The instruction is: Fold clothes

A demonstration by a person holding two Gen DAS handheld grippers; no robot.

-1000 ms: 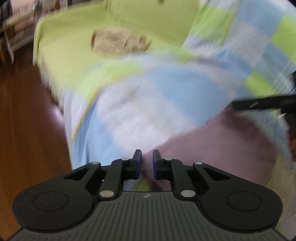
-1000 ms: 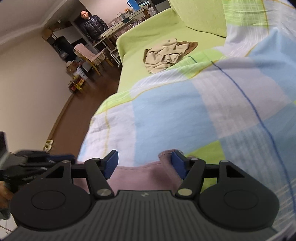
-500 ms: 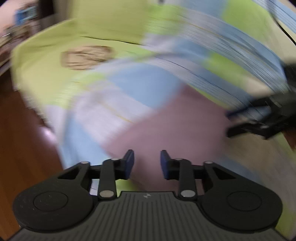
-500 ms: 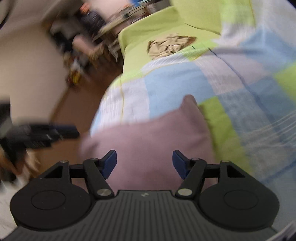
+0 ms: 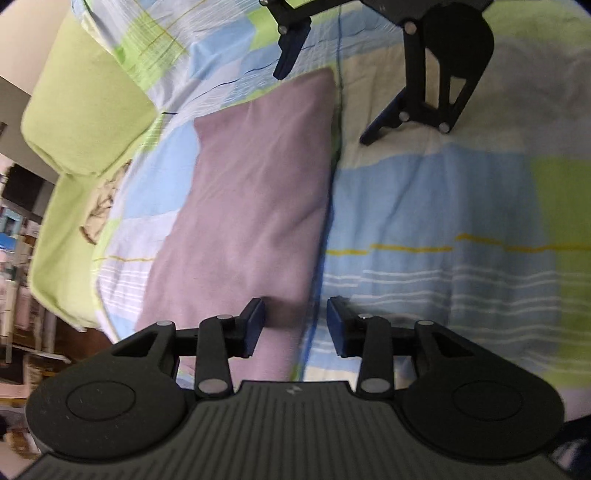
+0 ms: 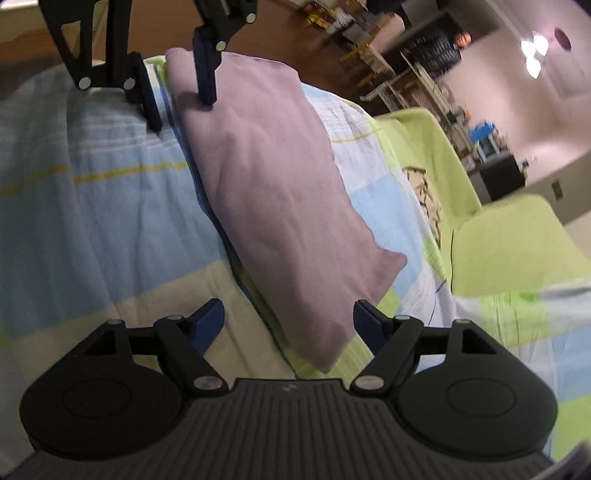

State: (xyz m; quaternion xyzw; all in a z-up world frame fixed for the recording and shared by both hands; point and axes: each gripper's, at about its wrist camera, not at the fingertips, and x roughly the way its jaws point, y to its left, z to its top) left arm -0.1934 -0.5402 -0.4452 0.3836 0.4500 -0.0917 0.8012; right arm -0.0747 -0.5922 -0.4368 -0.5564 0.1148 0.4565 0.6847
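Checked quilt [image 5: 424, 206] in blue, green and white squares covered most of the surface, spread over a lime-green sofa [image 5: 62, 229]. Sofa cushion [image 5: 85, 110] sat past the quilt's far-left edge in the left wrist view. Quilt had wide bare room on the side away from the cushion; a yellow stripe ran across it there.

Folded mauve garment [image 5: 255, 206] lay flat on the quilt as a long rectangle. One long edge ran along a ridge in the quilt, the other faced the sofa cushion. Far short edge was straight, with one corner sticking out toward the cushion [image 6: 397, 258]. The end by the left gripper lay close to the quilt's edge, with brown floor [image 6: 280, 33] beyond.

Crumpled beige cloth [image 5: 101, 206] sat on the bare green sofa, well apart from the garment, just off the quilt's edge.

Left gripper [image 5: 295, 328] was at one short end, jaws opening, pads apart. The garment's long edge ran between them, nothing pinched.

Right gripper [image 6: 288, 323] was at the opposite end, jaws opening and set wider. The garment's corner lay between the pads, not clamped. In the left wrist view its two fingers straddled the far corner, one over quilt on each side.

Room furniture in the background was blurred; couldn't tell details.
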